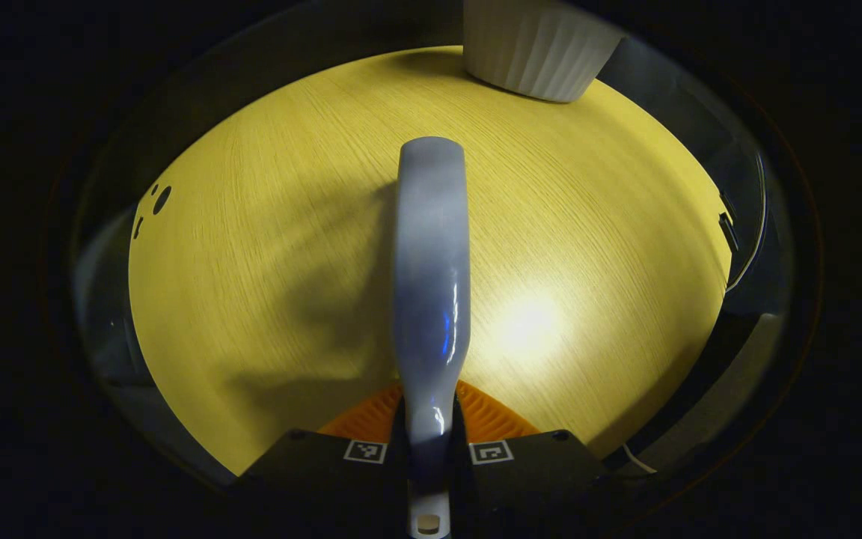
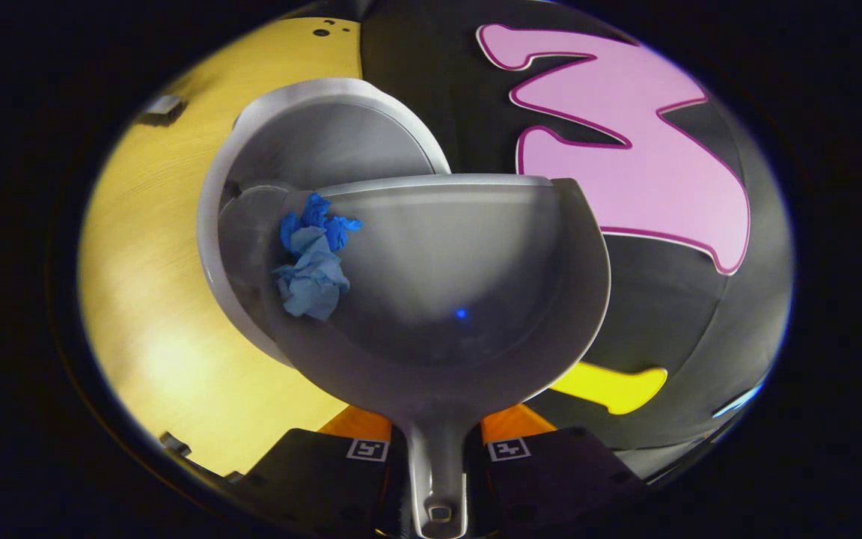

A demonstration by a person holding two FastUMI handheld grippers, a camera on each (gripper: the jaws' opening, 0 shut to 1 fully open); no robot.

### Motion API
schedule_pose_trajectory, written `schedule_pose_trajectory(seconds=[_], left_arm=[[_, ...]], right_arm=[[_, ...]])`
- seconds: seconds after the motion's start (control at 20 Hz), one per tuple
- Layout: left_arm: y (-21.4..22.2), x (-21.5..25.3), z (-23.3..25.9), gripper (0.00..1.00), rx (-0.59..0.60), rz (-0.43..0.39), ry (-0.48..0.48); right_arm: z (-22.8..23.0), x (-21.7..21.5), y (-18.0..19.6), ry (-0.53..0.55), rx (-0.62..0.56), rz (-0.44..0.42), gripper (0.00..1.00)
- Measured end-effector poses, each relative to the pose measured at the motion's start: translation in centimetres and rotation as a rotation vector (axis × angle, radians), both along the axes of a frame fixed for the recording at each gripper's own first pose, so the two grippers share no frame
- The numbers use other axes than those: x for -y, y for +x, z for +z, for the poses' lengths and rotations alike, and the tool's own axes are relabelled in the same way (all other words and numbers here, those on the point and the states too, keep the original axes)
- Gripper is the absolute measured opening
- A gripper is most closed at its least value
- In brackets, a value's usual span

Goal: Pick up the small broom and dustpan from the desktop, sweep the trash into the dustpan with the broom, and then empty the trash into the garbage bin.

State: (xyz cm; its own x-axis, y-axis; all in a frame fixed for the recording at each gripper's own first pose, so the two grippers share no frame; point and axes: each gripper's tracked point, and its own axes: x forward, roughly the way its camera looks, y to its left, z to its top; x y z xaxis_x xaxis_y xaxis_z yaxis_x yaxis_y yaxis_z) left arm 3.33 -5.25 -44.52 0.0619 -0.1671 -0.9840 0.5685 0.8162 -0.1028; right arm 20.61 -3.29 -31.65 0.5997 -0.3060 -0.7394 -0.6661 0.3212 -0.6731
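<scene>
One paper wad (image 2: 313,258) inside dustpan (image 2: 446,299).

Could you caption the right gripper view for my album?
Dustpan holding crumpled blue paper, tipped over the garbage bin.

Both views close above the shared yellow desktop (image 1: 266,247), left downward, right tilted.

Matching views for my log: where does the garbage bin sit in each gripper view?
Left gripper view: garbage bin at the top edge, right of centre, beyond the broom handle; its ribbed outer wall shows.
Right gripper view: the bin is upper left of centre, open mouth behind the dustpan.
Shared landmark: small dark holes in the wooden desktop.
</scene>
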Motion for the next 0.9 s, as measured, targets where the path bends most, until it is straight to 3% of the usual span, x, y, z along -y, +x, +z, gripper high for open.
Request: schedule_pose_trajectory(seconds=[0.05, 0.15, 0.4, 0.45, 0.65, 0.9], left_arm=[[0.0, 0.1, 0.0, 0.29, 0.002, 0.003, -0.003], [-0.1, 0.2, 0.0, 0.26, 0.005, 0.010, -0.007], [0.0, 0.1, 0.0, 0.29, 0.001, 0.004, -0.001], [-0.1, 0.1, -0.1, 0.26, 0.002, 0.004, 0.000], [-0.1, 0.1, -0.1, 0.26, 0.005, 0.012, -0.002], [-0.1, 0.2, -0.1, 0.26, 0.005, 0.017, 0.002]], right_arm=[[0.2, 0.3, 0.3, -0.014, -0.009, 0.022, 0.33], [0.4, 0.7, 0.7, -0.035, -0.014, 0.049, 0.33], [0.7, 0.6, 0.8, -0.046, -0.010, 0.046, 0.33], [0.6, 0.7, 0.7, -0.036, -0.012, 0.035, 0.33], [0.1, 1.1, 0.4, 0.074, 0.003, -0.084, 0.33], [-0.4, 1.2, -1.6, 0.352, 0.030, -0.344, 0.33]])
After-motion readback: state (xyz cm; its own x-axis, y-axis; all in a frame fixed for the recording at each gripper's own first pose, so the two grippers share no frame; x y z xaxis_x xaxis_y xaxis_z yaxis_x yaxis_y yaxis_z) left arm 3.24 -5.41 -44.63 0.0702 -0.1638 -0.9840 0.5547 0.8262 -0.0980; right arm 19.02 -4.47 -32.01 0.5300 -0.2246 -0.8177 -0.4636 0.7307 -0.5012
